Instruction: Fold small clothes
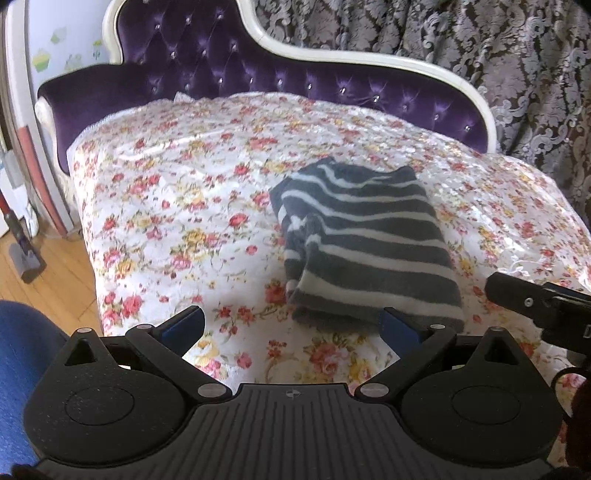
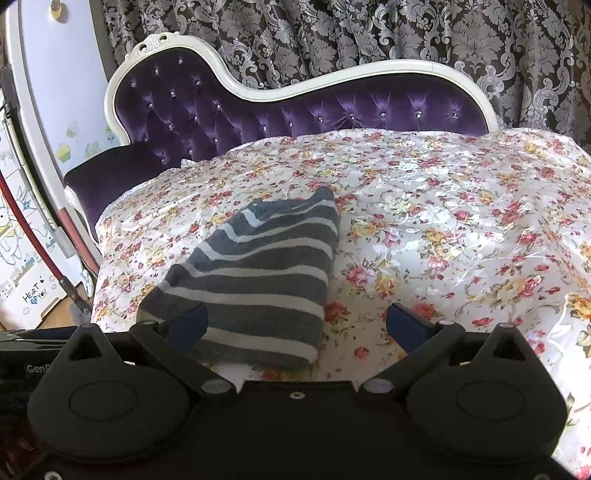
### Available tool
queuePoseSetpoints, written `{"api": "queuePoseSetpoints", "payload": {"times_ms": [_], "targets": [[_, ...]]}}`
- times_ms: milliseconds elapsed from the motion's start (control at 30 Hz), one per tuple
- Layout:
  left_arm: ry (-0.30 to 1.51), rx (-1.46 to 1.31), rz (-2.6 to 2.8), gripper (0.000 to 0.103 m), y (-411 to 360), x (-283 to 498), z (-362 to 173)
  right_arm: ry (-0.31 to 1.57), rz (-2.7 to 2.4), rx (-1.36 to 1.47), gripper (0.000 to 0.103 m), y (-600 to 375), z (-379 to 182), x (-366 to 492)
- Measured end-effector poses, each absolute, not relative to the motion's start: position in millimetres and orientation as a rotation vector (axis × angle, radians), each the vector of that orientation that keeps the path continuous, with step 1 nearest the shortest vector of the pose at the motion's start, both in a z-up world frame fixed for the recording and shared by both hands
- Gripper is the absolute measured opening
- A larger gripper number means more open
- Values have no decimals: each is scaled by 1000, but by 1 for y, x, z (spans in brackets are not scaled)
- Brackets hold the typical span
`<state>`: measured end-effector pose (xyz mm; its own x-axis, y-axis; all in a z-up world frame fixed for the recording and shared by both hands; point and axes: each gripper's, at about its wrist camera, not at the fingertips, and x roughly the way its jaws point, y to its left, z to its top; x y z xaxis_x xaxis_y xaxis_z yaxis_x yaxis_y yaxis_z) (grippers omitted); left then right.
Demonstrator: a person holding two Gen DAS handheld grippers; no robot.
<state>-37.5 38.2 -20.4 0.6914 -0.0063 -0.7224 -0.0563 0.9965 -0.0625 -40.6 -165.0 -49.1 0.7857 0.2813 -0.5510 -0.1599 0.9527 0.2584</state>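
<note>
A small grey garment with white stripes (image 1: 365, 240) lies folded into a compact rectangle on the floral bedspread (image 1: 177, 192). It also shows in the right wrist view (image 2: 258, 273). My left gripper (image 1: 291, 325) is open and empty, just in front of the garment's near edge. My right gripper (image 2: 297, 325) is open and empty, with its left finger (image 2: 188, 326) over the garment's near left corner. The right gripper's body shows at the right edge of the left wrist view (image 1: 546, 310).
A purple tufted headboard with a white frame (image 1: 258, 70) runs along the far side of the bed. Patterned curtains (image 2: 369, 33) hang behind it. Wooden floor (image 1: 48, 269) and a vacuum (image 1: 22, 236) are on the left. A blue cloth (image 1: 22, 369) is at lower left.
</note>
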Motion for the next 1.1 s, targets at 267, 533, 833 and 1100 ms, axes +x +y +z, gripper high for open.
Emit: {"api": "queuePoseSetpoints", "payload": {"times_ms": [267, 533, 833, 1100], "targets": [[855, -88, 32, 102, 39, -34, -33, 669, 221, 209, 102, -167, -56, -37], [883, -92, 47, 102, 44, -30, -39, 700, 225, 207, 102, -164, -60, -34], [899, -92, 67, 102, 48, -28, -42, 716, 232, 201, 102, -160, -62, -32], [912, -85, 74, 102, 49, -26, -45, 728, 235, 201, 102, -157, -64, -32]]}}
